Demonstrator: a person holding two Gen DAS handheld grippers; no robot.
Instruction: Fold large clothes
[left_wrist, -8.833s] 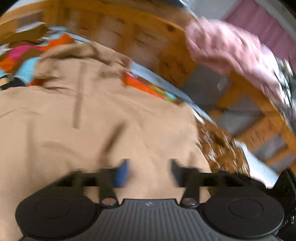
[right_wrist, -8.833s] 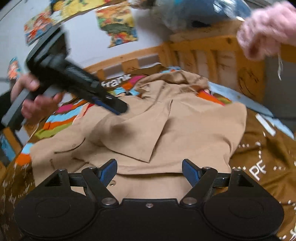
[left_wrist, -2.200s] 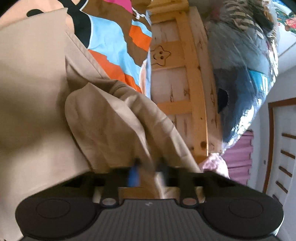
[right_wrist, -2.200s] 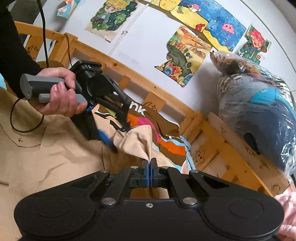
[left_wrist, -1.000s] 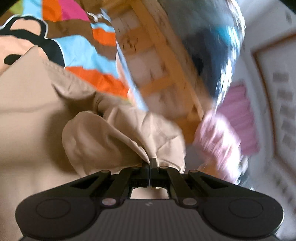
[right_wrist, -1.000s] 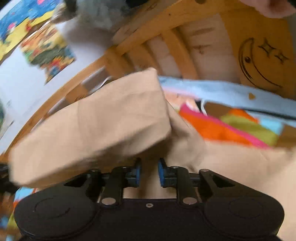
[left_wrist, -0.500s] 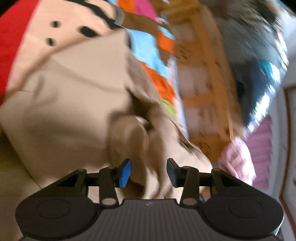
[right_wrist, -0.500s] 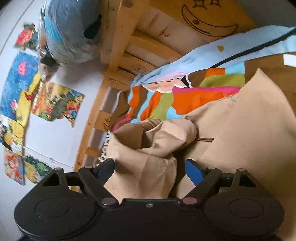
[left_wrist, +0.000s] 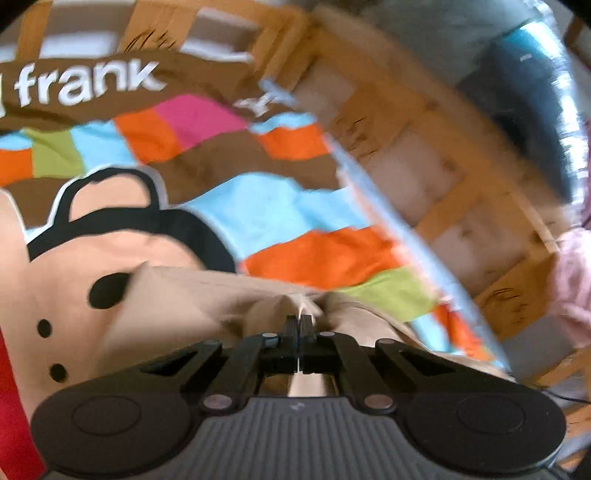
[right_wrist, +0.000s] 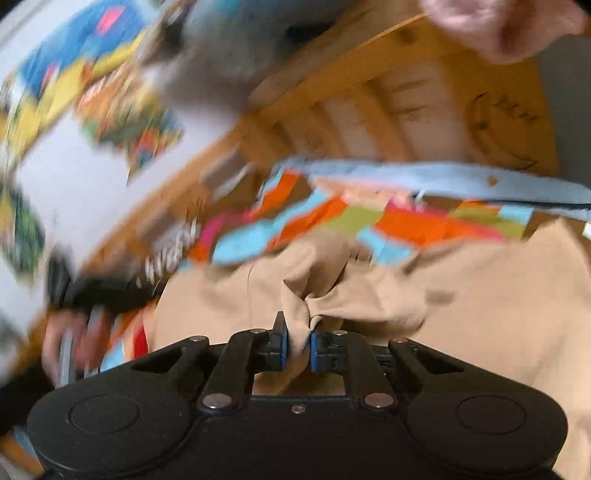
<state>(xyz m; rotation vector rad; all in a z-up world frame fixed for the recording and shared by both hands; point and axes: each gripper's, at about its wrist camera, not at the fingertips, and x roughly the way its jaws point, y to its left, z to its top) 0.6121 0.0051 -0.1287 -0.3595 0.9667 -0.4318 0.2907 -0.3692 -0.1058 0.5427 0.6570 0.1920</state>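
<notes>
Across the bright bedspread (left_wrist: 280, 206), my left gripper (left_wrist: 299, 325) pinches the tan jacket (right_wrist: 461, 295); my right gripper (right_wrist: 297, 343), jaws closing, gathers its bunched fabric for folding.

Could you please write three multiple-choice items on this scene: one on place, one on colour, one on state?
1. Where does the tan garment lie?
A. on a patchwork blanket
B. on a bare floor
C. on a hanger

2. What colour are the right gripper pads?
A. red
B. blue
C. white

3. What is between the right jaws?
A. nothing
B. a pink sock
C. a tan fold

A: bright patches ring the garment.
B: blue shows on the pads.
C: tan cloth sits bunched in the closing jaws.
</notes>
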